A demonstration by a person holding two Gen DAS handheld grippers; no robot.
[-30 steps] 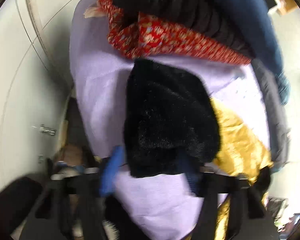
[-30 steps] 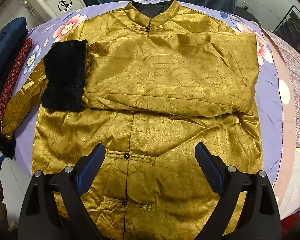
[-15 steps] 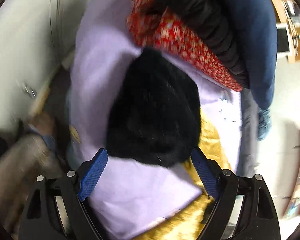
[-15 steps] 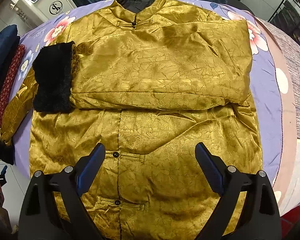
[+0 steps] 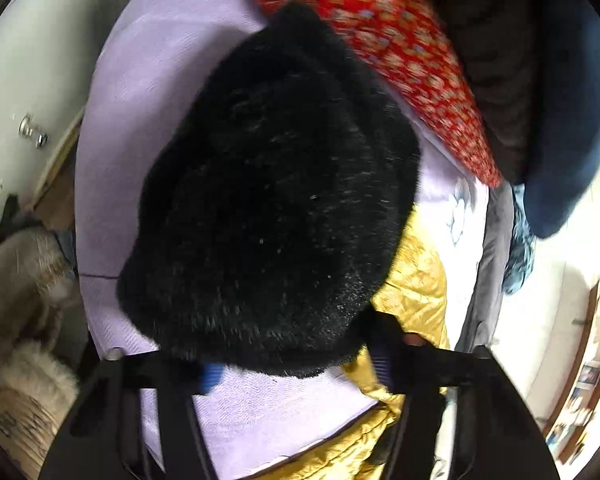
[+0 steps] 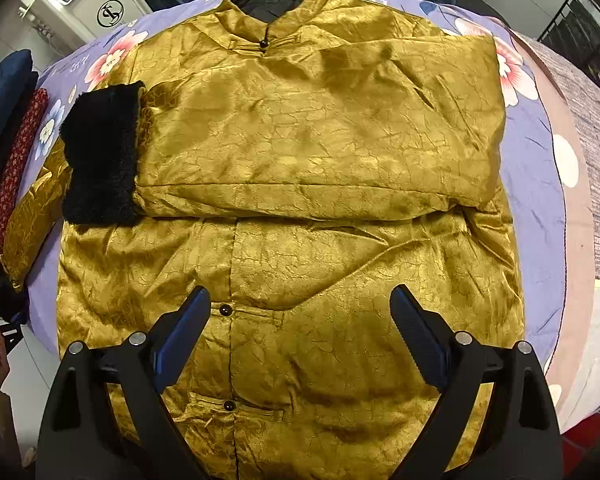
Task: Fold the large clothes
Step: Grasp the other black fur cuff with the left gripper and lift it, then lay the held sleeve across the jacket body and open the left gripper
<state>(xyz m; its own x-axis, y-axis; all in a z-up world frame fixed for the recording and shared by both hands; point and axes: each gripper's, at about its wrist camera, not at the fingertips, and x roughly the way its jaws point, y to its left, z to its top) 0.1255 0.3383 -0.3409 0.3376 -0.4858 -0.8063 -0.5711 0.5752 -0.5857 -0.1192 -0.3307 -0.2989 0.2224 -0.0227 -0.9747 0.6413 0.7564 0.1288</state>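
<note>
A gold satin jacket (image 6: pixel 300 208) lies front up on the lilac flowered sheet (image 6: pixel 536 184). One sleeve with a black fur cuff (image 6: pixel 100 152) is folded across the chest. The other sleeve hangs off the left edge. In the left wrist view its black fur cuff (image 5: pixel 276 196) fills the middle, with gold sleeve fabric (image 5: pixel 416 292) behind it. My left gripper (image 5: pixel 296 368) reaches under that cuff, its fingers wide apart and partly hidden by fur. My right gripper (image 6: pixel 300 332) is open and empty above the jacket's lower front.
Folded red patterned cloth (image 5: pixel 400 48) and dark navy and black garments (image 5: pixel 564 100) are stacked just beyond the hanging cuff. A white appliance (image 6: pixel 80 0) stands at the far left of the bed. A brown blanket (image 6: pixel 592 160) covers the bed's right side.
My left gripper has moved in close to the hanging fur cuff, which now overlaps its fingers. My right gripper has drifted slightly toward the jacket's hem, still open.
</note>
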